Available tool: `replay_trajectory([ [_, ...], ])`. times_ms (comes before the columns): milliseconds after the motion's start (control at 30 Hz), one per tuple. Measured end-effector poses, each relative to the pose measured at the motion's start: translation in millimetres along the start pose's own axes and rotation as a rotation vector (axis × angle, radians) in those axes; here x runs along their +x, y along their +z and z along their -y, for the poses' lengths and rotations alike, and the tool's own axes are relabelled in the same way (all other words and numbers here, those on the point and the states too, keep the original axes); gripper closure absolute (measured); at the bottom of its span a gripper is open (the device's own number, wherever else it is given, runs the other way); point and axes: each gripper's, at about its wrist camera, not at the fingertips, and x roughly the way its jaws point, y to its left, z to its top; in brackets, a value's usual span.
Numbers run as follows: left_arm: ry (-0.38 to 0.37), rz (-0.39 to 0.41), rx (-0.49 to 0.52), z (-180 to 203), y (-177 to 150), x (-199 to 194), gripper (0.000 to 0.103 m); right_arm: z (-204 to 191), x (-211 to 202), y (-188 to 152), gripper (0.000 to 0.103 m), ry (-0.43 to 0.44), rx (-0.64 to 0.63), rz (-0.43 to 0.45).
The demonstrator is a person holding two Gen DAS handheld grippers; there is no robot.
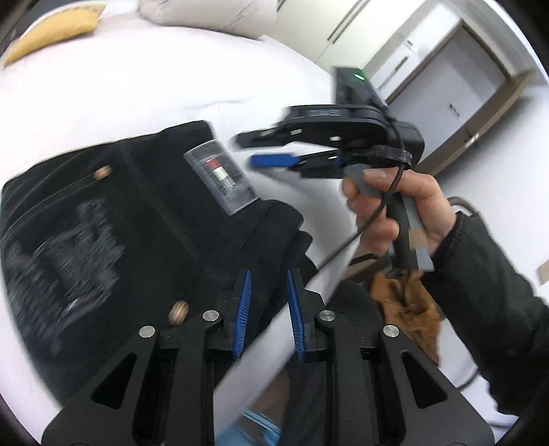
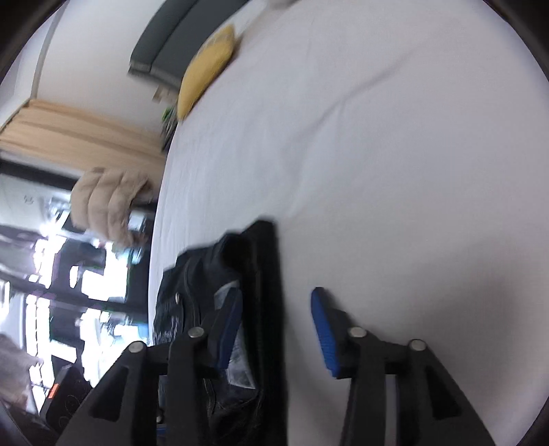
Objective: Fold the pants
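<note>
Black pants [image 1: 113, 219] lie folded in a compact stack on the white bed [image 1: 154, 75], with a clear size sticker [image 1: 219, 176] and brass rivets showing. My left gripper [image 1: 267, 284] is open and empty just above the stack's near edge. My right gripper [image 1: 254, 151] is open and empty, held in a hand above the bed to the right of the stack. In the right wrist view the right gripper [image 2: 274, 302] hovers open over the pants' edge [image 2: 260, 274], not gripping them.
A yellow pillow [image 1: 55, 31] and a beige duvet [image 1: 206, 13] lie at the far end of the bed. Wardrobe doors [image 1: 456, 85] stand to the right. A brown cloth [image 1: 405, 302] hangs below the bed edge. A beige jacket [image 2: 109, 206] lies beside the bed.
</note>
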Motion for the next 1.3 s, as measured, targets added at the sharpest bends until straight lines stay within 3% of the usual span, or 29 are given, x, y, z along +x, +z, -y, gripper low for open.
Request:
replay_trajectory([
  [33,-0.009,0.005,-0.012,-6,-1,-8,0.083,-2,-10,-1,0.057,0.004,0.006,0.022],
  [133,0.034,0.086,-0.049,-42,10,-41,0.083,-27,-32,-8,0.072,0.108,-0.056,0.04],
  [200,0.075,0.13,-0.105,-75,24,-52,0.083,-50,-29,-20,0.076,0.164,-0.122,0.004],
  [267,0.134,0.181,-0.135,-109,42,-58,0.083,-65,-14,-32,0.08,0.167,-0.174,-0.055],
  [333,0.191,0.168,-0.144,-135,54,-53,0.083,-67,5,-42,0.081,0.147,-0.195,-0.118],
  [400,0.172,0.103,-0.182,-156,55,-35,0.083,-55,26,-50,0.081,0.1,-0.144,-0.175],
  [467,0.149,0.064,-0.212,-165,42,-22,0.083,-37,39,-57,0.103,0.036,-0.102,-0.206],
  [533,0.156,0.078,-0.2,-158,25,-20,0.083,-25,37,-58,0.103,0.078,-0.049,-0.192],
  [633,0.136,0.096,-0.193,-138,-2,-28,0.083,-23,28,-64,0.103,0.064,-0.06,-0.175],
  [733,0.169,0.105,-0.1,-114,-29,-31,0.083,-28,25,-65,0.103,0.044,-0.075,-0.164],
  [900,0.223,0.11,0.058,-67,-67,-26,0.083,-48,5,-83,0.089,0.06,-0.118,-0.118],
  [1000,0.242,0.122,0.118,-57,-83,-22,0.083,-42,2,-92,0.087,0.063,-0.109,-0.115],
  [1100,0.241,0.152,0.14,-64,-90,-26,0.083,-30,10,-96,0.093,0.096,-0.077,-0.098],
  [1133,0.233,0.159,0.138,-64,-91,-26,0.083,-26,11,-98,0.102,0.099,-0.089,-0.082],
  [1167,0.22,0.168,0.128,-65,-92,-25,0.083,-24,13,-99,0.103,0.101,-0.082,-0.067],
  [1300,0.161,0.164,0.063,-79,-84,-50,0.083,-24,2,-96,0.097,0.135,-0.057,-0.034],
])
